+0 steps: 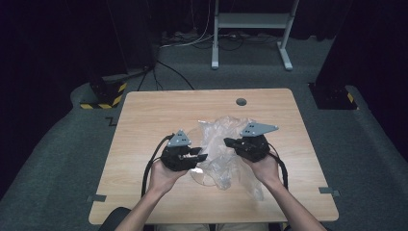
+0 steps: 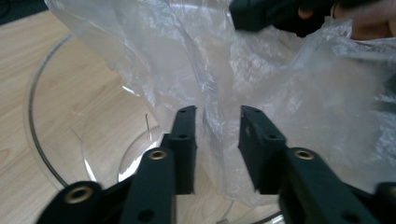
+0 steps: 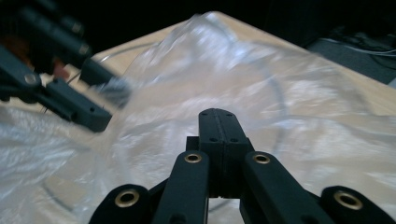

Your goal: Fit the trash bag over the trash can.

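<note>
A crumpled clear plastic bag point(image 1: 222, 129) lies over a clear glass dish point(image 1: 201, 177) in the middle of the wooden table. My left gripper point(image 1: 202, 156) reaches into the bag from the left. Its jaws stand apart in the left gripper view point(image 2: 217, 119), with a loose fold of the bag point(image 2: 280, 93) hanging between them and the dish rim point(image 2: 33, 98) beneath. My right gripper point(image 1: 229, 142) comes from the right with its jaws pressed together point(image 3: 217, 114). The bag point(image 3: 289, 116) rises in a peak at its tip, so it looks pinched there.
The table point(image 1: 154, 115) has a round cable hole point(image 1: 241, 102) near its far edge. Grey carpet surrounds it. A white metal stand point(image 1: 250, 29) is at the back, and a black base with yellow stripes point(image 1: 103, 94) sits at the back left.
</note>
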A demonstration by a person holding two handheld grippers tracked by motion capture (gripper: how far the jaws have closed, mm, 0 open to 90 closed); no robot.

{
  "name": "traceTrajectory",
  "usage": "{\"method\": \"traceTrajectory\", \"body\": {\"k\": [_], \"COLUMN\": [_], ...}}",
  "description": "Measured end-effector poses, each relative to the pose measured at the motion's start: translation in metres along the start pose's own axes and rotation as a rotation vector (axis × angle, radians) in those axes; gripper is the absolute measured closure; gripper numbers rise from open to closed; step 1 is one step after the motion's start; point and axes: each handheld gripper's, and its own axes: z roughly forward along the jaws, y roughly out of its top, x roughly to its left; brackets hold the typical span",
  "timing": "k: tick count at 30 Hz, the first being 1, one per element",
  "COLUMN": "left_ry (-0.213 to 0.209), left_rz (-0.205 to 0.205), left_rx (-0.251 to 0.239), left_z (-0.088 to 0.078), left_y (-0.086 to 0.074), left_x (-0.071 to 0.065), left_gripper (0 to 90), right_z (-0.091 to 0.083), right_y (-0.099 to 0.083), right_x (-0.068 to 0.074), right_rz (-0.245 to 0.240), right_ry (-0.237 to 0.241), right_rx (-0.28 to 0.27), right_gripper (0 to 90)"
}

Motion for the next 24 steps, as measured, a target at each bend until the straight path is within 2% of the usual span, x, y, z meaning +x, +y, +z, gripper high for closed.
{"method": "traceTrajectory", "body": {"k": [3,6,8,9,11,14,15,17,18,21,24], "left_ry": [0.021,0.042,0.068,0.077,0.089,0.106,0.114,0.114,0.116,0.11,0.094], "left_rz": [-0.007,-0.028,-0.037,-0.039,-0.04,-0.032,-0.02,-0.013,-0.012,0.006,0.015], "left_rx": [-0.03,-0.043,-0.034,-0.029,-0.02,0.013,0.035,0.054,0.059,0.075,0.091], "left_z": [-0.003,-0.003,-0.001,0.0,0.001,0.003,0.003,0.004,0.005,0.006,0.007], "left_y": [0.001,0.001,0.002,0.002,0.003,0.004,0.004,0.004,0.004,0.004,0.003], "left_x": [0.001,0.003,0.004,0.006,0.008,0.009,0.008,0.006,0.005,0.001,-0.003], "left_gripper": [53.9,52.7,54.4,57.1,68.3,84.4,88.2,89.7,89.8,89.8,89.8], "right_z": [0.006,0.01,0.013,0.014,0.016,0.013,0.011,0.005,0.003,-0.004,-0.009], "right_y": [0.0,0.0,0.0,-0.001,-0.001,-0.001,-0.001,0.0,0.0,0.001,0.0], "right_x": [0.006,0.011,0.013,0.014,0.014,0.013,0.012,0.008,0.007,0.0,-0.006], "right_rz": [-0.031,-0.05,-0.061,-0.066,-0.068,-0.055,-0.049,-0.029,-0.02,0.024,0.07], "right_ry": [0.031,0.054,0.068,0.074,0.083,0.073,0.061,-0.008,-0.03,-0.109,-0.167], "right_rx": [0.035,0.065,0.085,0.092,0.097,0.074,0.062,0.023,0.013,-0.038,-0.06], "right_gripper": [90.0,90.0,90.0,90.0,89.3,78.4,73.6,60.4,56.6,49.3,45.2]}}
